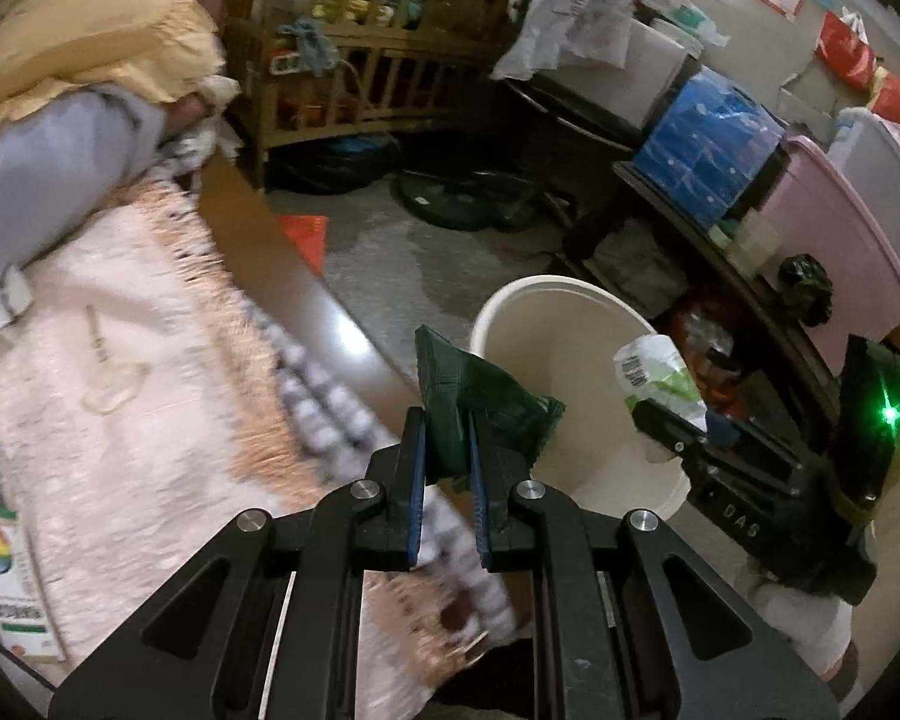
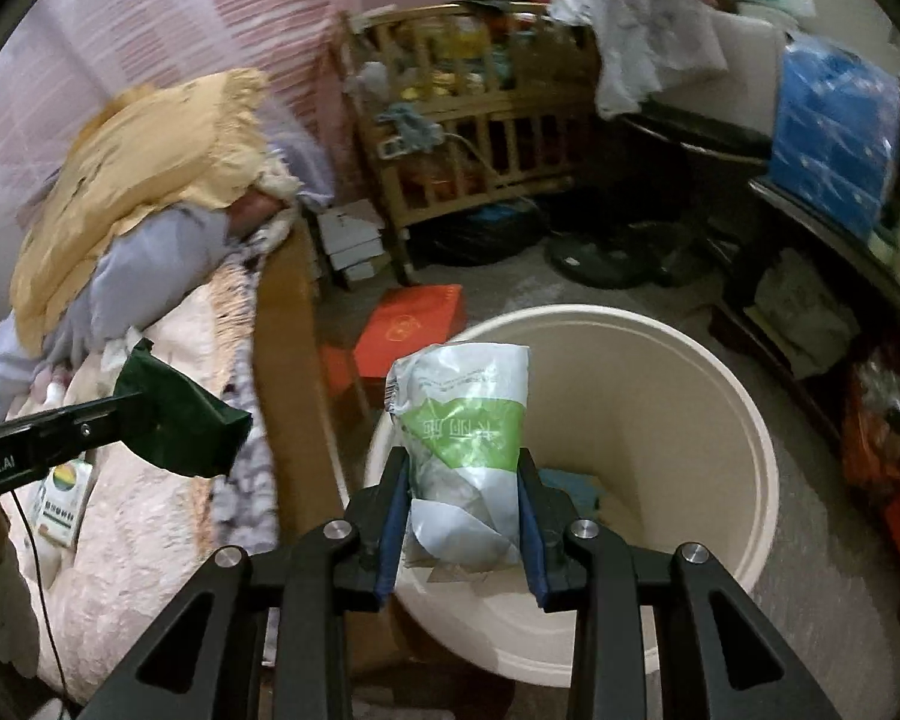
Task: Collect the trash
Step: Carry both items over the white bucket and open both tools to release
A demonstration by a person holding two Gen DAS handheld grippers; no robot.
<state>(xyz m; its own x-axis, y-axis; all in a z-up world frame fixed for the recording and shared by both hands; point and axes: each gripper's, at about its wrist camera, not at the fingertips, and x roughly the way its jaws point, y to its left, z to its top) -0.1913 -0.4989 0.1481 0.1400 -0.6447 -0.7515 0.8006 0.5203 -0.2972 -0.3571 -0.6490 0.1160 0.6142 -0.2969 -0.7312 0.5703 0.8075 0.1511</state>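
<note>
I carry trash to the bin point(image 2: 744, 420): left gripper point(image 1: 444, 456) pinches a green wrapper point(image 1: 480, 396), right gripper point(image 2: 459, 516) clamps a white packet point(image 2: 462, 420); next, release both over it.

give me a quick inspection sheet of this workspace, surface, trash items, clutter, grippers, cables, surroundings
surface: bed with a pale pink blanket; grey floor beside it.
job's things: dark green wrapper and white-and-green packet, both held; cream bin on the floor, something blue at its bottom.
clutter: small carton with a rainbow print on the blanket; red box on the floor.
grippers: left gripper shut on the dark green wrapper, beside the bin rim; right gripper shut on the white-and-green packet, over the bin mouth.
cables: thin black cable across the blanket.
surroundings: wooden crib full of things, yellow pillow, blue pack, pink tub.
</note>
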